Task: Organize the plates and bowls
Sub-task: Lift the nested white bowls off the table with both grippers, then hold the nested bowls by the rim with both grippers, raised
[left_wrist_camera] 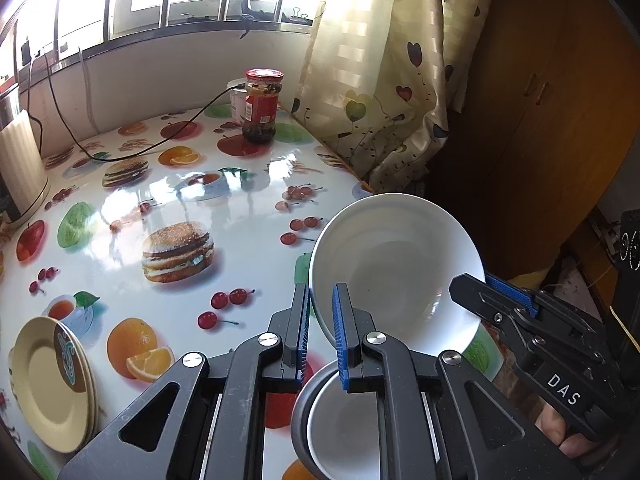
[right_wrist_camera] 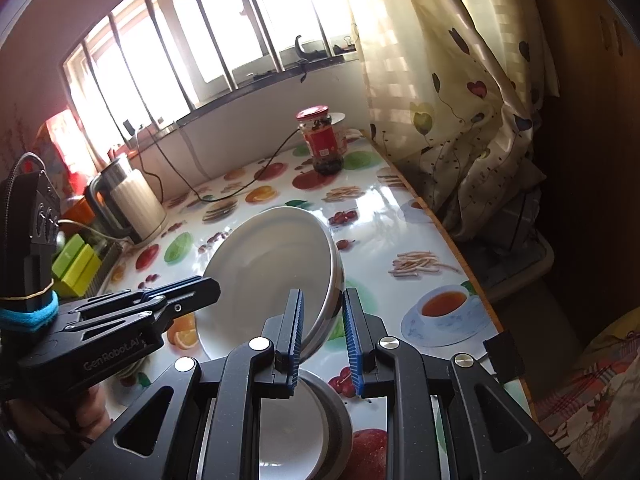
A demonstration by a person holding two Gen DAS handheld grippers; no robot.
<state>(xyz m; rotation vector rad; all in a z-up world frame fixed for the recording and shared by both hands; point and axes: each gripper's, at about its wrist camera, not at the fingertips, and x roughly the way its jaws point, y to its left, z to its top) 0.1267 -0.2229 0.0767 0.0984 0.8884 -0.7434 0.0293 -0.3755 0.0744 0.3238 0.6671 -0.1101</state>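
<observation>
A white bowl (left_wrist_camera: 396,268) is held tilted above the table, both grippers at its rim. My left gripper (left_wrist_camera: 322,300) is shut on its left rim; it shows in the right wrist view (right_wrist_camera: 196,288) at the bowl's (right_wrist_camera: 272,276) left edge. My right gripper (right_wrist_camera: 322,304) straddles the bowl's right rim with a gap beside the right pad; it shows in the left wrist view (left_wrist_camera: 476,284). A second bowl, grey outside and white inside (left_wrist_camera: 340,428) (right_wrist_camera: 300,428), stands on the table right below. A stack of cream plates (left_wrist_camera: 52,384) lies at the left.
The fruit-and-burger tablecloth (left_wrist_camera: 168,208) covers the table. A red-lidded jar (left_wrist_camera: 262,106) (right_wrist_camera: 322,140) stands at the back, a black cable (left_wrist_camera: 132,152) trails past it. A kettle (right_wrist_camera: 128,200) stands at the left. A curtain (left_wrist_camera: 392,80) hangs along the right edge.
</observation>
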